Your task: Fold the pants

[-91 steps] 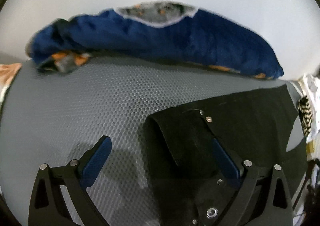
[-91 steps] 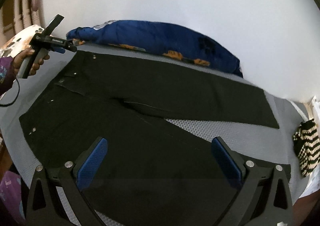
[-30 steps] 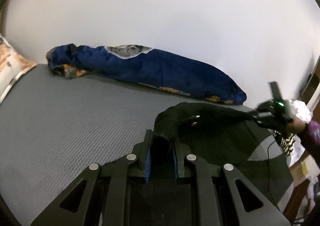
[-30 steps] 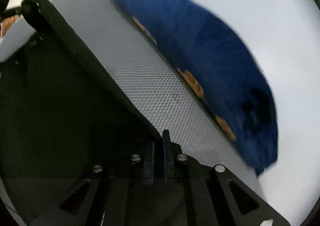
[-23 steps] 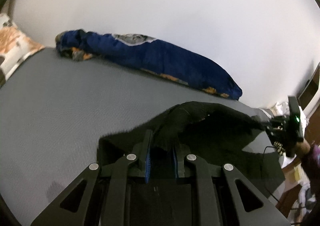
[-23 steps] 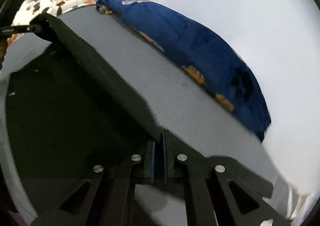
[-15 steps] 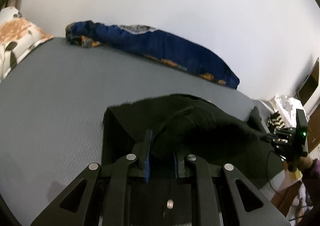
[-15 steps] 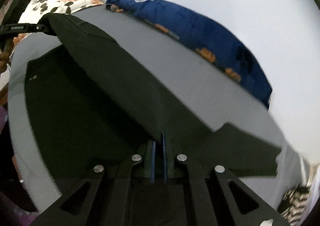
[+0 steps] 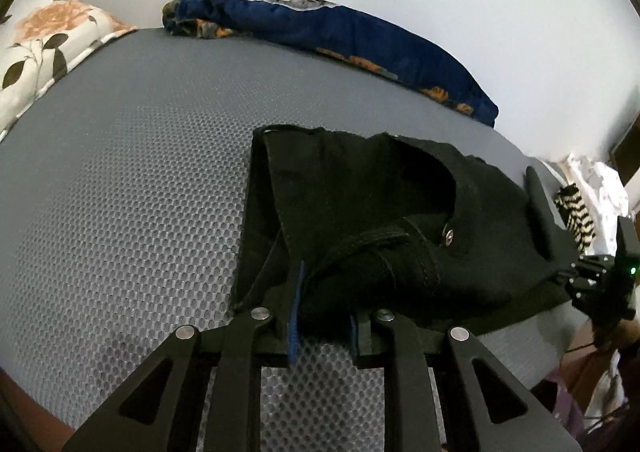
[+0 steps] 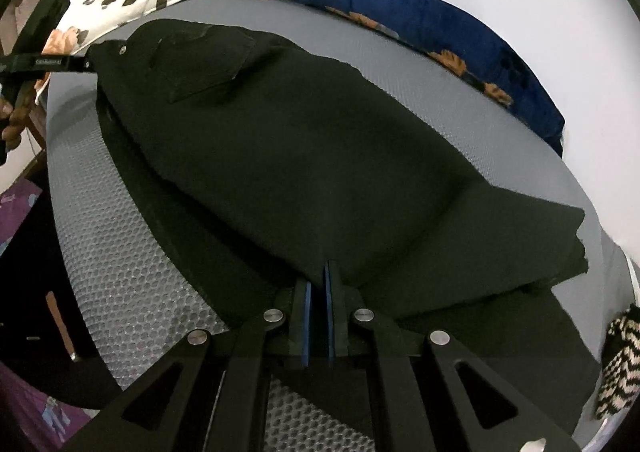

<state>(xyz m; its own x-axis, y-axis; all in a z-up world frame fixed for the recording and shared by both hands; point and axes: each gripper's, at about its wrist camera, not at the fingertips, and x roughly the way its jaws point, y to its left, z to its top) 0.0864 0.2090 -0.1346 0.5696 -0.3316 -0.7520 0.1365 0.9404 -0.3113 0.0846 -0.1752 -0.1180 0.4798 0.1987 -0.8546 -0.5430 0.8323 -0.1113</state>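
The black pants [image 10: 300,131] lie on the grey mesh bed [image 9: 120,179], one leg folded over the other. In the left wrist view the bunched waistband [image 9: 380,252], with a metal button, fills the gap between the blue pads of my left gripper [image 9: 326,292]. Its jaws are opening, and the cloth still touches both pads. My right gripper [image 10: 316,272] is shut on the thin edge of the upper leg, low over the bed. Each gripper shows in the other's view: the right gripper [image 9: 600,284] at the far right, the left gripper [image 10: 44,61] at the far left.
A rolled blue blanket [image 9: 340,27] lies along the white wall behind the pants. A floral pillow [image 9: 44,39] sits at the bed's left end. A black-and-white striped cloth [image 10: 620,356] lies at the right end. The near edge of the bed runs just below both grippers.
Both grippers have carried the lifted leg towards the near edge and down, so it now rests over the other leg. The left jaws have parted slightly.
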